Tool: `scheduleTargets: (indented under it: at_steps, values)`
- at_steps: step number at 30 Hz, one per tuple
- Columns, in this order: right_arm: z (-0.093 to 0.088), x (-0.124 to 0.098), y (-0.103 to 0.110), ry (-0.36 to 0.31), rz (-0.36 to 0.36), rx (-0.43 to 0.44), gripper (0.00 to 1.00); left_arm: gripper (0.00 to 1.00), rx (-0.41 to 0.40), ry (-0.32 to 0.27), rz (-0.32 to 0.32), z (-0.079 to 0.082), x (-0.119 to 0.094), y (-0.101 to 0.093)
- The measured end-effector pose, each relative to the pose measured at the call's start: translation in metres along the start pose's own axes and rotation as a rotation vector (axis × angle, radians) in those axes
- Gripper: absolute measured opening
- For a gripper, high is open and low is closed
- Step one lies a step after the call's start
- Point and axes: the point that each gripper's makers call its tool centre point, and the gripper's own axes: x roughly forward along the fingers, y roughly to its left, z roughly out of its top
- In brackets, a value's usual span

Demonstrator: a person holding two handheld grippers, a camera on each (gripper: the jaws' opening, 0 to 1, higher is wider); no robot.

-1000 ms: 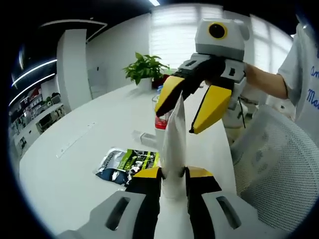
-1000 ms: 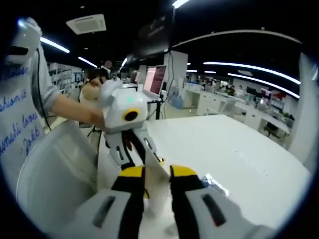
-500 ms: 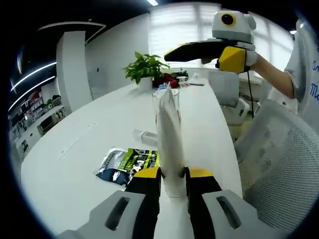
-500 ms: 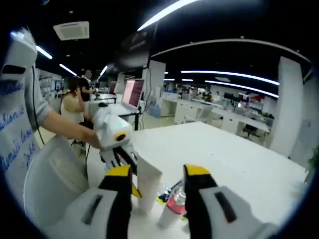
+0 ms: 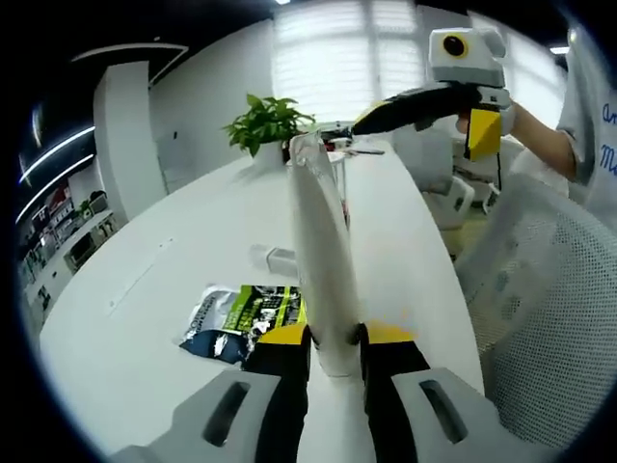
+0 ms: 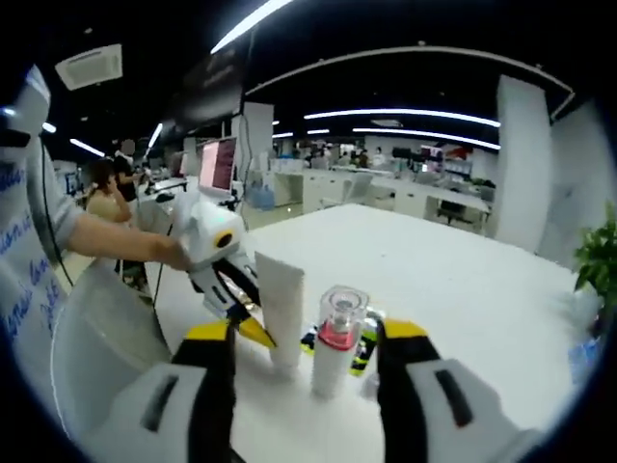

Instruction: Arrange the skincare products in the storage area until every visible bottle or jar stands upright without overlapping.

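A white squeeze tube (image 5: 326, 260) stands between the jaws of my left gripper (image 5: 334, 349), which is shut on its lower end. In the right gripper view the same tube (image 6: 281, 307) rests cap-down on the white table (image 6: 463, 289), with the left gripper (image 6: 253, 313) clamped on it from the left. Beside it stands a clear bottle with pink liquid (image 6: 332, 340), upright, between the wide-open jaws of my right gripper (image 6: 307, 336), touching neither. In the left gripper view the right gripper (image 5: 419, 140) hangs open above and beyond the tube.
A green and black sachet (image 5: 246, 313) lies flat on the table left of the tube, and a small clear item (image 5: 276, 258) lies behind it. A potted plant (image 5: 265, 121) stands at the far end. A white mesh chair (image 5: 549, 318) flanks the right edge. A person's arm (image 6: 116, 236) reaches in.
My right gripper has let go of the tube's top, opened wide and pulled back and up. The left gripper keeps its hold on the tube, now more upright.
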Motion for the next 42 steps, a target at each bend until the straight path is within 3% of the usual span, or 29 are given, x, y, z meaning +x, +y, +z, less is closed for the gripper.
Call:
scheduleTargets:
  at_steps: [16,42]
  values:
    - [-0.026,-0.013,-0.002,0.018,-0.053,0.121,0.66,0.17,0.095,-0.003,-0.094,0.005,0.012,0.003]
    - [-0.038,-0.018,-0.001,0.054,-0.076,0.124,0.66,0.18,0.108,0.017,-0.101,0.001,0.021,0.005]
